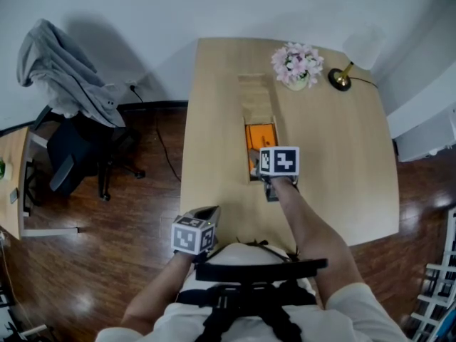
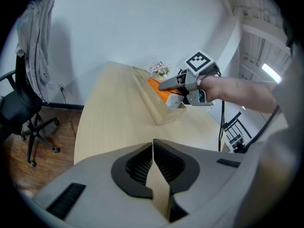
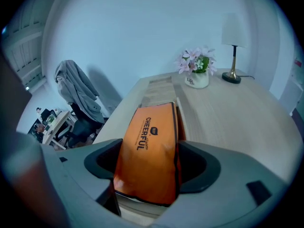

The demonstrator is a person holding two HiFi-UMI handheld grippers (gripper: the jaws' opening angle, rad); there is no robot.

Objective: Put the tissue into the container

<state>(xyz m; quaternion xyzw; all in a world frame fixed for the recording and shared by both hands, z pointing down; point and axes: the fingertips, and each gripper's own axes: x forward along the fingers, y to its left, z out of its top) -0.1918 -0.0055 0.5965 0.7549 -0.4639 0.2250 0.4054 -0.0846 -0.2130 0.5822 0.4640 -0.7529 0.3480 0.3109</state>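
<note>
An orange tissue pack (image 1: pixel 259 138) (image 3: pixel 150 146) lies lengthwise between the jaws of my right gripper (image 1: pixel 261 161) (image 3: pixel 151 169), which is shut on it. The pack sits at the near end of a long, narrow wooden container (image 1: pixel 256 95) (image 3: pixel 160 86) in the middle of the light wood table (image 1: pixel 335 162), its front end down inside the walls. From the left gripper view, the right gripper (image 2: pixel 175 84) holds the pack (image 2: pixel 164 90) over the container's near end (image 2: pixel 151 104). My left gripper (image 1: pixel 206 218) (image 2: pixel 153 167) hangs shut and empty at the table's near left edge.
A pot of pink flowers (image 1: pixel 297 67) and a small brass lamp (image 1: pixel 340 78) stand at the table's far right. An office chair draped with a grey garment (image 1: pixel 68 77) stands on the dark wood floor to the left, next to a side desk (image 1: pixel 11 177).
</note>
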